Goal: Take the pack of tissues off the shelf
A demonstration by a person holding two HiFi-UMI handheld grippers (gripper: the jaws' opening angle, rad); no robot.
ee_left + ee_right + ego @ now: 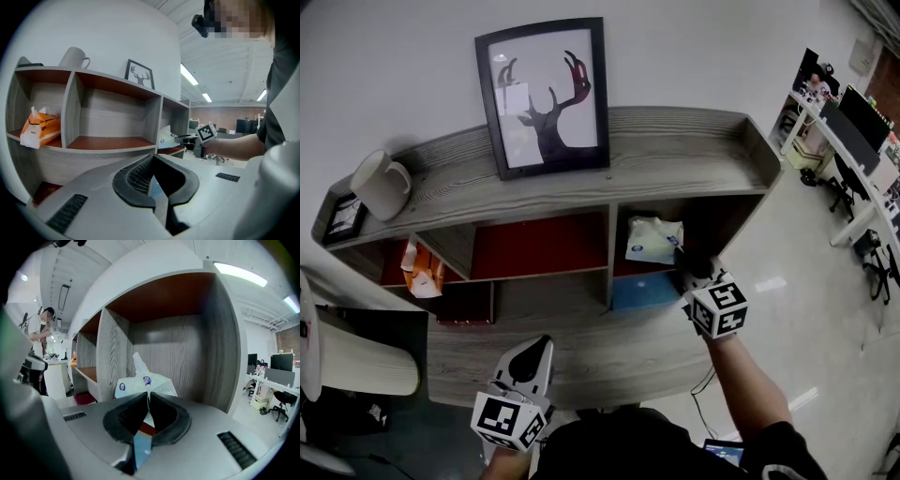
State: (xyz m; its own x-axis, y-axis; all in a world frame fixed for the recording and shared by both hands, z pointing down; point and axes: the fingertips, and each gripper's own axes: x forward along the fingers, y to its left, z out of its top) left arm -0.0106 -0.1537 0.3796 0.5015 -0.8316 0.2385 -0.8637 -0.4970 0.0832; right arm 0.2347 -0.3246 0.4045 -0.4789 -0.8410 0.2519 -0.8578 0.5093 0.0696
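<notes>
Bright, even office light. Ceiling strips (189,75) glare above and right of the left claw (152,158). Both gripper views bulge, corners black, near casing soft. Shelf (694,155) bays ahead sit shaded.

No legible text, tissue pack (146,382) logos blurred

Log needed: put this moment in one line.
right hand-held gripper: shut on tissue pack | pack inside shelf, right compartment | left hand-held gripper: shut, empty
</notes>
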